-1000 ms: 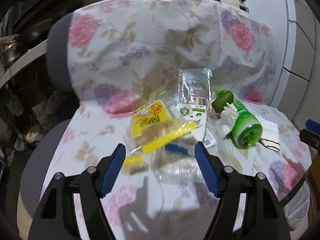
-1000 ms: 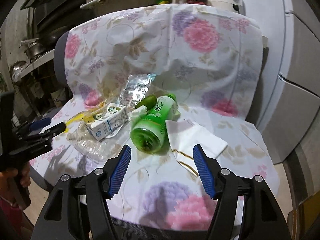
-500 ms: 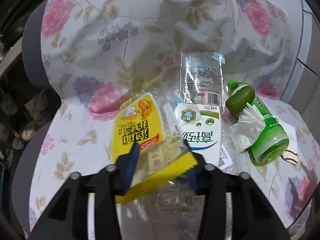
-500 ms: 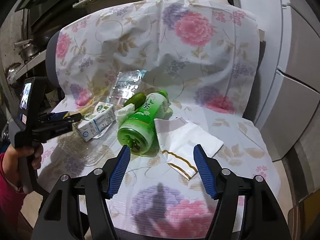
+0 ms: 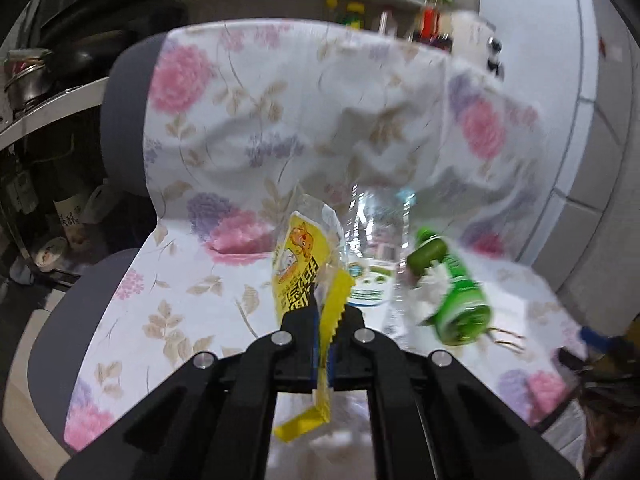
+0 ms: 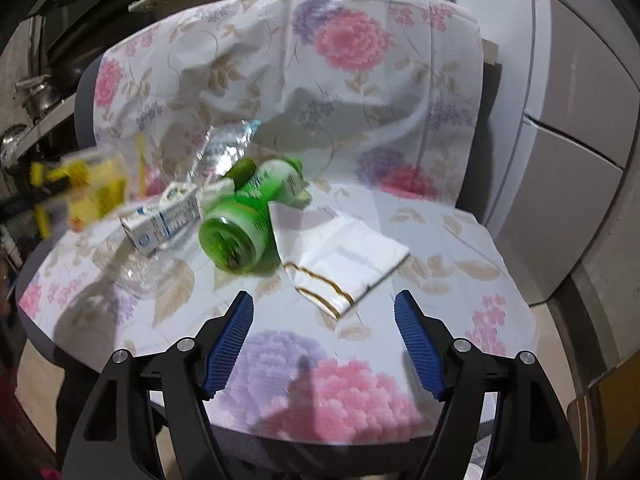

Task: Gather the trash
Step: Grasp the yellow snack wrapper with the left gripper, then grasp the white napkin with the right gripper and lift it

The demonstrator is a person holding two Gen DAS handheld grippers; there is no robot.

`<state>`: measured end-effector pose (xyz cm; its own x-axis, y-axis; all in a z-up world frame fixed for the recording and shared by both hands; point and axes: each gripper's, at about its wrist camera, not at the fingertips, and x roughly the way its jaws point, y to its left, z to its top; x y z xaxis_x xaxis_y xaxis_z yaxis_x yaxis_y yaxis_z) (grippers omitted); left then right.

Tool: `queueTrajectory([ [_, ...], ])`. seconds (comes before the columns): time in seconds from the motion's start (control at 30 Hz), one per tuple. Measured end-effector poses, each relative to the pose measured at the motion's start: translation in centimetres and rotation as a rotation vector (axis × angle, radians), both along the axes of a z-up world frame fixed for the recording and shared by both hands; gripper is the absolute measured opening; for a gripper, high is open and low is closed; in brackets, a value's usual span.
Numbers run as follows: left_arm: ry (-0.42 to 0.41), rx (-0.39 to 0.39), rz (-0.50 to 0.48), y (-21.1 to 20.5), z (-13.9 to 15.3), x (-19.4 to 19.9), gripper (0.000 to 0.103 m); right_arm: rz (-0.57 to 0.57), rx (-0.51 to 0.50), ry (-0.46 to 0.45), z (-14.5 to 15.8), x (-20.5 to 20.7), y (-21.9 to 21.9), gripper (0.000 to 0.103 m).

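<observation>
- Chair cover (image 6: pixel 400 128): thin matt cloth, printed with flowers, creased over the backrest.
- Yellow wrapper (image 5: pixel 302 264): glossy plastic film with a serrated edge, crumpled.
- Green bottle (image 6: pixel 248 216): translucent glossy plastic, wrapped in a smooth printed label.
- Milk carton (image 6: pixel 164 220): coated paperboard, slight sheen, dented.
- Clear packaging (image 5: pixel 380 220): transparent, shiny, wrinkled film.
- Napkin (image 6: pixel 344 256): soft matt white paper, embossed, gold-lined.
- Right gripper (image 6: pixel 324 344): matt black plastic arms, ribbed blue pads, bright metal rivets.

Our left gripper (image 5: pixel 323 320) has closed tight on the yellow wrapper (image 5: pixel 304 268). Our right gripper (image 6: pixel 324 340), tilted downward, has just been opening wider, with nothing between its jaws.
</observation>
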<state>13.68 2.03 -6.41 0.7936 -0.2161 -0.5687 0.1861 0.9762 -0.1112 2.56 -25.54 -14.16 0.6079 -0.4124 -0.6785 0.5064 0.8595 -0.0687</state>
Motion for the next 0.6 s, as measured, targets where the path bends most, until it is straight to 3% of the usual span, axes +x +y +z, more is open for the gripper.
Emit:
queueTrajectory([
  [0.2, 0.022, -0.119, -0.054, -0.7, -0.3, -2.1, 0.001, 0.006, 0.041, 0.018, -1.8, 1.1, -1.6, 0.074],
  [0.4, 0.033, -0.096, -0.078, -2.3, -1.5, -1.7, 0.001, -0.055, 0.096, 0.021, -3.3, 2.7, -4.8, 0.072],
  [0.6, 0.035, -0.088, -0.077, -2.5, -2.1, -0.9, 0.001, 0.058, 0.027, 0.059, -3.4, 6.2, -3.2, 0.074],
])
